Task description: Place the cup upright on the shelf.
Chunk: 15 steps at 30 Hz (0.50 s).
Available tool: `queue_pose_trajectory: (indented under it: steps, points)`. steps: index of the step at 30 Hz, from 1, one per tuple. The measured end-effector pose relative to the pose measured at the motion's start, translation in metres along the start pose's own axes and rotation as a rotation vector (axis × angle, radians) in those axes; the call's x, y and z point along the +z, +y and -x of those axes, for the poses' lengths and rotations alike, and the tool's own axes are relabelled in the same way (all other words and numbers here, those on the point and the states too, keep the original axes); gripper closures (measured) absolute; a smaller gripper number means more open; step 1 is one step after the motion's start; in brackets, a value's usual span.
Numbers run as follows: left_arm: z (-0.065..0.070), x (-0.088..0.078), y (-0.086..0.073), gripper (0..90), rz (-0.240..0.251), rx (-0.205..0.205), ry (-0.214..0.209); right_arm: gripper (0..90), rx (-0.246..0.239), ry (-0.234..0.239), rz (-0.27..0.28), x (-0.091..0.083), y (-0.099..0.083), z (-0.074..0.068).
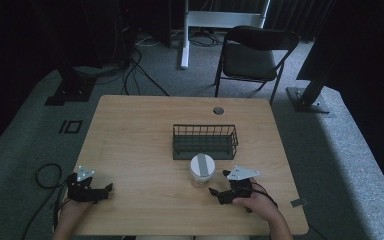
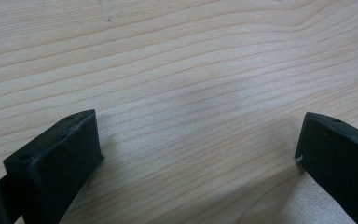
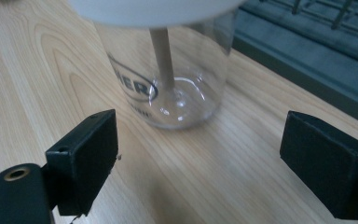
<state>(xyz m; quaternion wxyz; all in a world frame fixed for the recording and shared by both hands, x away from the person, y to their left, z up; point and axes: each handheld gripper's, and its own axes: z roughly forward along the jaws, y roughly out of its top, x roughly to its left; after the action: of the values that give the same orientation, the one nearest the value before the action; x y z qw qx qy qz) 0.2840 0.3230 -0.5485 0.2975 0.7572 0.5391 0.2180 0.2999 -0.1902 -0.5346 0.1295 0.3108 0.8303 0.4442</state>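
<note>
A clear plastic jar [image 1: 201, 170] with a white lid stands upright on the wooden table [image 1: 140, 130], just in front of a dark wire basket [image 1: 205, 141]. In the right gripper view the jar [image 3: 168, 79] rises a short way ahead of the wide-apart jaws, untouched. My right gripper [image 1: 219, 192] is open, held low to the jar's right and slightly nearer the person. My left gripper [image 1: 104, 192] is open near the table's front left, with bare wood [image 2: 191, 93] between its jaws.
The basket [image 3: 307, 42] lies just behind the jar. A round cable hole [image 1: 218, 110] sits near the table's far edge. A black folding chair [image 1: 252, 52] and a white desk leg [image 1: 184, 35] stand beyond the table; cables lie on the floor at left.
</note>
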Motion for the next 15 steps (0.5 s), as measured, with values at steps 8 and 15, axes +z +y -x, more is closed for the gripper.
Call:
queue_pose_trajectory:
  steps: [8, 15]
  points:
    - [0.000, 0.000, 0.000, 0.2, 0.001, 0.002, -0.002, 11.0, -0.012, 0.005, 0.024, 0.007, 0.006, -0.004]
    - [0.000, 0.000, 0.000, 0.2, 0.001, 0.002, -0.002, 11.0, -0.014, 0.005, 0.078, 0.010, 0.013, -0.006]
